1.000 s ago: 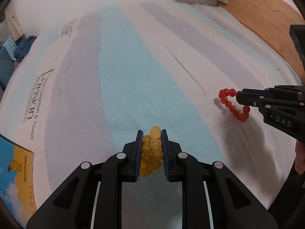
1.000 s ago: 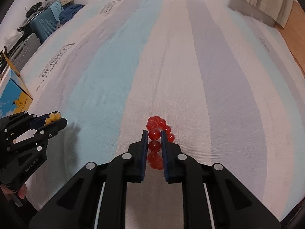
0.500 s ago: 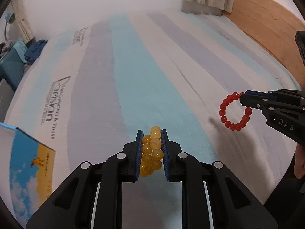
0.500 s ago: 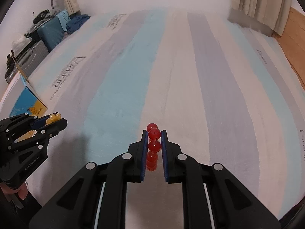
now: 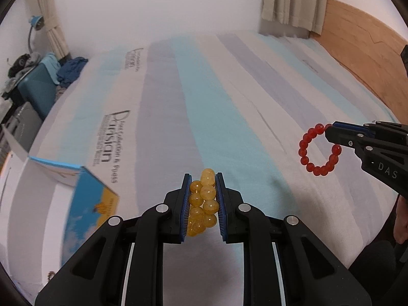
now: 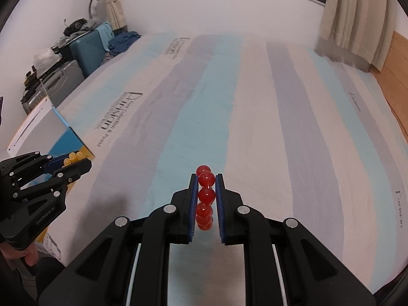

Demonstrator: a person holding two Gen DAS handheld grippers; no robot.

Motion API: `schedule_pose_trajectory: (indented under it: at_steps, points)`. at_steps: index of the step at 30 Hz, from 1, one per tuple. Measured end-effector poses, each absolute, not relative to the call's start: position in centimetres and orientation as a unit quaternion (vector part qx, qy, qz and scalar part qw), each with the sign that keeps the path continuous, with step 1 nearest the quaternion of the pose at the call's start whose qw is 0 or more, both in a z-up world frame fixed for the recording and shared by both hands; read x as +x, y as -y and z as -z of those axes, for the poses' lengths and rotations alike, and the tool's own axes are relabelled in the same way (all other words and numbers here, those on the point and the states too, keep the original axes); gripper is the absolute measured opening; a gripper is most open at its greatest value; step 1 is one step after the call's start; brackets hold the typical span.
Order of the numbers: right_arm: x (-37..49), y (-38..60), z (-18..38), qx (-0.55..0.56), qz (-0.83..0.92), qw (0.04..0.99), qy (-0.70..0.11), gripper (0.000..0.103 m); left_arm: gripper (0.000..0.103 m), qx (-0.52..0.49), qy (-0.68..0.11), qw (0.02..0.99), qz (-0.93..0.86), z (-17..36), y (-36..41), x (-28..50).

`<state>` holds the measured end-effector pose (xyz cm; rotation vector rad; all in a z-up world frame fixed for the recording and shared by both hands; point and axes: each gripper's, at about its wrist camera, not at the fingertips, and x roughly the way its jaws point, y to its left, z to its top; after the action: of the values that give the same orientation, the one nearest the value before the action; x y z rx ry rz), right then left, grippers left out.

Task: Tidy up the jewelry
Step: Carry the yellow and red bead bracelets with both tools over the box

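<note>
The left gripper (image 5: 203,178) was clamped on a yellow bracelet (image 5: 202,201), its round, translucent amber beads bunched in a double row between the blue pads. The right gripper (image 6: 206,178) pinched a red bracelet (image 6: 205,196) of glossy, see-through beads. From the left view that red bracelet (image 5: 318,150) hung as an open ring from the right gripper's tip, clear of the striped bed (image 5: 229,102). Both bracelets were held in the air above the bedcover. A blue box (image 5: 86,204) sat at the left.
</note>
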<state>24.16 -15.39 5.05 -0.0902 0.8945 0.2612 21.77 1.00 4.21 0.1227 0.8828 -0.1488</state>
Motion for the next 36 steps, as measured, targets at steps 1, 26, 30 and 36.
schedule_pose_trajectory:
  at_steps: [1, 26, 30, 36]
  points:
    - [24.0, 15.0, -5.4, -0.044, -0.128, 0.893, -0.429, 0.013, 0.018, 0.058, -0.425, 0.901, 0.069, -4.6, -1.5, 21.4]
    - [18.2, -1.3, -12.3, -0.089, -0.213, 0.896, -0.379, 0.013, 0.018, 0.02, -0.405, 0.914, -0.019, -10.6, -16.5, 13.8]
    - [17.6, -4.4, -12.6, -0.098, -0.23, 0.892, -0.377, 0.013, 0.018, 0.01, -0.402, 0.915, -0.038, -11.0, -19.4, 12.5]
    - [16.7, -9.0, -12.9, -0.109, -0.259, 0.884, -0.373, 0.013, 0.018, -0.002, -0.402, 0.914, -0.061, -11.4, -23.4, 10.9]
